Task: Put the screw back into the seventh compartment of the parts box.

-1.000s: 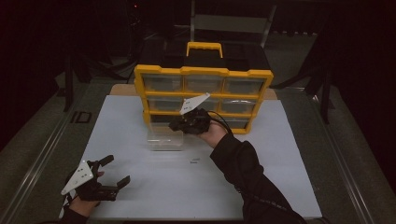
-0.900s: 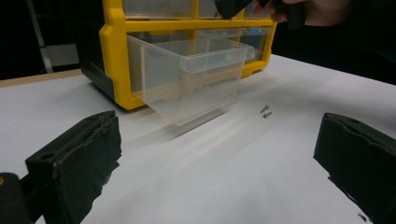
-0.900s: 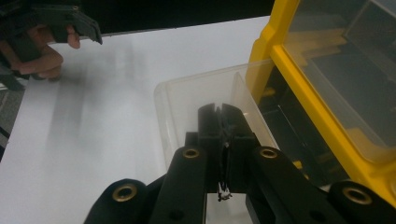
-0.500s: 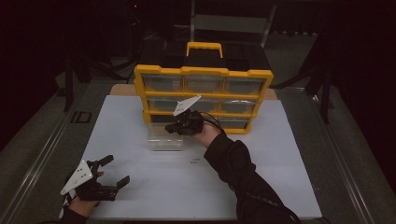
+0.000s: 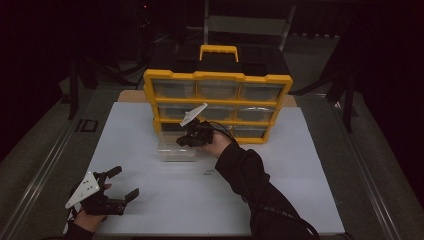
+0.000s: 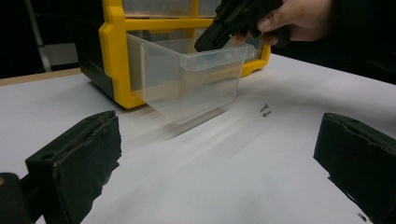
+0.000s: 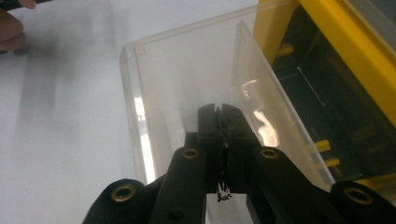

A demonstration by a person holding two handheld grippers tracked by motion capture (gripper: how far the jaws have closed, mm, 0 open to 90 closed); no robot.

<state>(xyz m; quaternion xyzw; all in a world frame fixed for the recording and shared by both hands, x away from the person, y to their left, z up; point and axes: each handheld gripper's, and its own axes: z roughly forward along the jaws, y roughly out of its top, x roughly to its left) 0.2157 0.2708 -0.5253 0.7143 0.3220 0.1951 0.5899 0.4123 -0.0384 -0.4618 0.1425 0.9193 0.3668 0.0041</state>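
A clear plastic drawer [image 5: 173,151] [image 6: 187,91] [image 7: 159,88] stands on the white table in front of the yellow drawer cabinet [image 5: 218,77] [image 6: 112,51] [image 7: 355,42]. Its dark slot [image 7: 313,102] in the cabinet's bottom row is open. My right gripper [image 5: 181,142] [image 7: 218,110] hangs over the drawer's mouth with its tips pointing down into it, jaws shut; I cannot tell whether anything tiny is pinched. The left gripper view shows the right gripper [image 6: 201,45] above the drawer's rim. My left gripper [image 5: 126,181] [image 6: 217,123] rests open near the table's front left corner, nothing between its jaws.
Two small screws [image 6: 265,110] [image 5: 209,172] lie on the white table top [image 5: 300,190] just right of the clear drawer. The cabinet has a yellow handle [image 5: 218,48] on top and several closed drawers. Dark floor surrounds the table.
My right gripper has moved left and down, from in front of the cabinet to over the clear drawer. The left gripper has stayed where it was.
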